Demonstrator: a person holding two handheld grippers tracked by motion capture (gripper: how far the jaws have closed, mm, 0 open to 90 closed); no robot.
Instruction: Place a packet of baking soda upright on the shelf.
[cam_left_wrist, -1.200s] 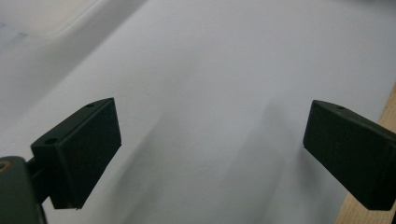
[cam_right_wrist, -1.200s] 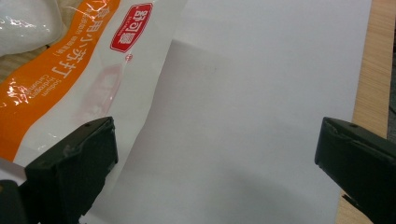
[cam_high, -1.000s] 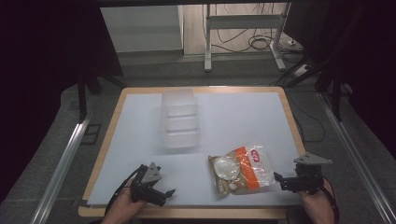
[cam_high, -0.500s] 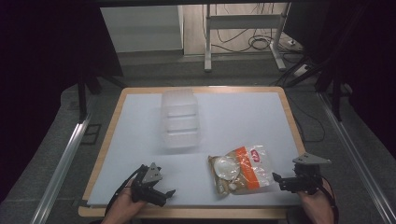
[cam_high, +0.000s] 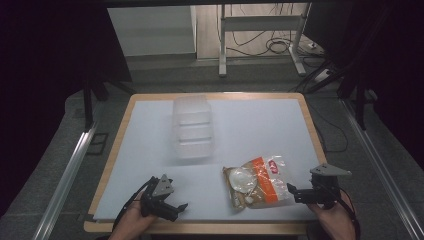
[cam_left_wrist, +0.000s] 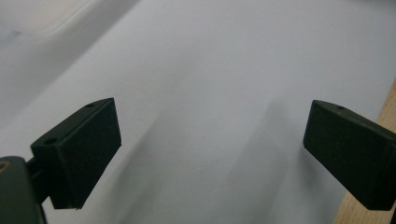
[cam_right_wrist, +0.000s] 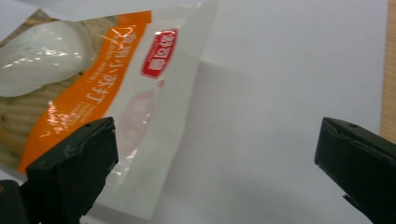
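Observation:
A clear snack bag (cam_high: 257, 181) with an orange band and a red logo lies flat near the table's front right. My right gripper (cam_high: 293, 194) sits just right of it, open and holding nothing. In the right gripper view, the bag (cam_right_wrist: 93, 84) lies to the left, its white sealed edge beside the left jaw, and my right gripper (cam_right_wrist: 215, 163) is spread wide over bare table. My left gripper (cam_high: 175, 210) rests at the front left, open and holding nothing. In the left gripper view, my left gripper (cam_left_wrist: 210, 154) frames plain white surface.
A clear plastic container (cam_high: 192, 127) with several compartments stands at the table's back centre. The white mat (cam_high: 260, 130) covers a wooden table whose rim (cam_left_wrist: 380, 116) runs close by the left gripper's right jaw. Metal rails (cam_high: 65, 175) flank the table.

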